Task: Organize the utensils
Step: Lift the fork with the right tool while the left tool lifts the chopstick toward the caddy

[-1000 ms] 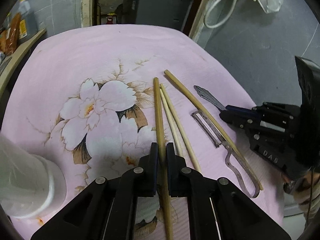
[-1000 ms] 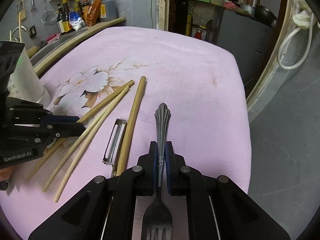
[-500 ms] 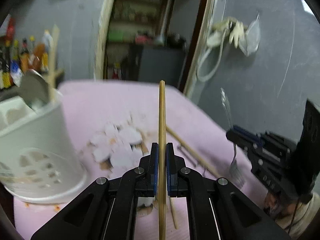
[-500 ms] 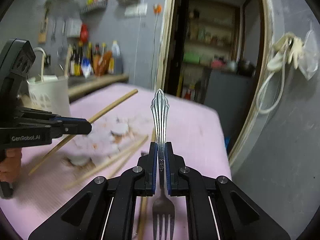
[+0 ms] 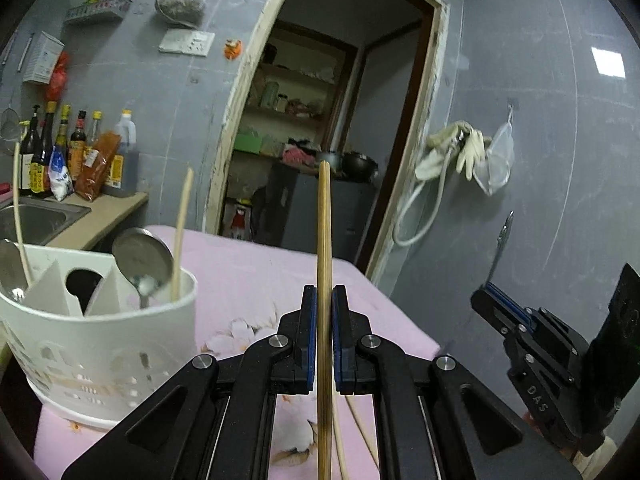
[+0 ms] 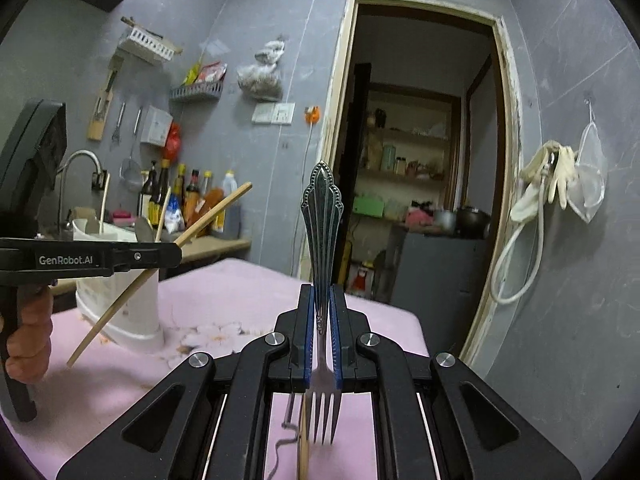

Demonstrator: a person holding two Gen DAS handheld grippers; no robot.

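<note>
Chopstick, fork lifted off table since earlier.

Your long bamboo chopstick runs off the bottom edge. The white plastic utensil caddy hides its spoons' handles, and its left side is cropped.

Five chopsticks, two spoons, one fork, one holder.

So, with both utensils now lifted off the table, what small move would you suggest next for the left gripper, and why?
Probably swing the left gripper toward the white slotted plastic utensil holder. It is shut on the long bamboo chopstick, which is clear of the pink floral tablecloth, and the holder already has chopsticks and spoons standing in it.
</note>
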